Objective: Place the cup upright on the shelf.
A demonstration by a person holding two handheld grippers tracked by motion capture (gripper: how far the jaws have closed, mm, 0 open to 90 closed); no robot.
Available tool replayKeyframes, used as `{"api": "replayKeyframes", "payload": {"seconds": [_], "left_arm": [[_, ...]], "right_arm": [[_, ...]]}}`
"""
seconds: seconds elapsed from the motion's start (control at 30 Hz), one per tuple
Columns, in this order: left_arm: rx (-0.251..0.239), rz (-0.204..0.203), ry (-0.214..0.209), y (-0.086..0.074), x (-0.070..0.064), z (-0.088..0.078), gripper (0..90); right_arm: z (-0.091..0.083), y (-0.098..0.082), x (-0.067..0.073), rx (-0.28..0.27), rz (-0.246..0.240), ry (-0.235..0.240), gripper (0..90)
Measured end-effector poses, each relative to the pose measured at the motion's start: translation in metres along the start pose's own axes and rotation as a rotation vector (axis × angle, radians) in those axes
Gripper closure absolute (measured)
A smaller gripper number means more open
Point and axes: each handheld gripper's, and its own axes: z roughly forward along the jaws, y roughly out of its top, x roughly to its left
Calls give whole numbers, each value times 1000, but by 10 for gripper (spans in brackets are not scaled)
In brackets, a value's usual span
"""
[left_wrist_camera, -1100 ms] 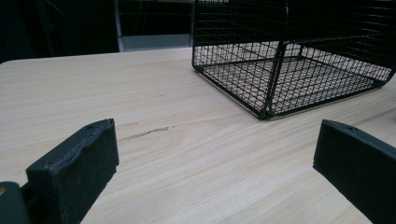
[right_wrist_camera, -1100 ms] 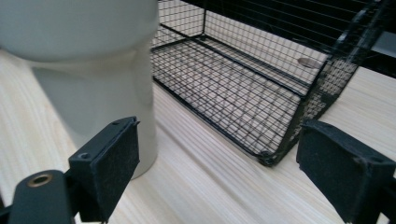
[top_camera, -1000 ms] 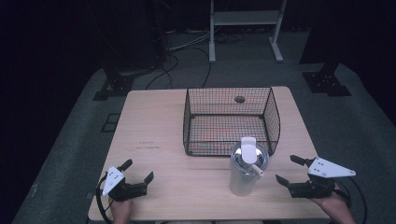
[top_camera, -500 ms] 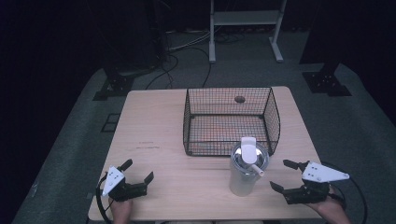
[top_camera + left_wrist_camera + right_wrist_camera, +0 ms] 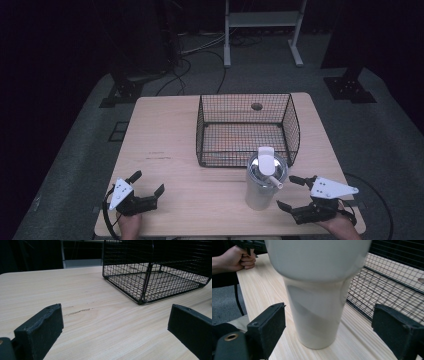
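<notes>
A tall white tumbler (image 5: 264,183) with a lid and a straw stands upright on the wooden table (image 5: 165,130), just in front of a black wire basket (image 5: 245,96). My right gripper (image 5: 286,192) is open, low at the table's front right. Its jaws point at the tumbler from close by. In the right gripper view the tumbler (image 5: 317,302) rises just beyond my open right gripper (image 5: 329,315) and touches neither jaw. Held low at the table's front left, my left gripper (image 5: 147,182) is open, with only bare table between its jaws.
In the left gripper view, beyond my left gripper (image 5: 115,322), the wire basket (image 5: 150,277) stands ahead to the right. In the right gripper view the basket (image 5: 387,277) is close behind the tumbler. A round hole (image 5: 257,106) marks the tabletop behind the basket. A metal stand (image 5: 262,20) is on the floor beyond.
My right gripper has moved left, toward the tumbler, and stays open. The left gripper has not moved.
</notes>
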Motion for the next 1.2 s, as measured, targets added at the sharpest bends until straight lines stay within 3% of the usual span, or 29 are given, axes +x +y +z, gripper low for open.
{"api": "replayKeyframes", "payload": {"seconds": [0.37,0.43,0.63,1.2], "left_arm": [[-1,0,-2,0,0,0,0],[0,-1,-2,0,0,0,0],[-1,-2,-5,0,0,0,0],[-2,-3,-6,0,0,0,0]], "right_arm": [[18,0,3,-1,7,4,99],[22,0,3,-10,22,29,99],[33,2,4,-17,16,35,98],[58,4,6,-86,30,43,77]]}}
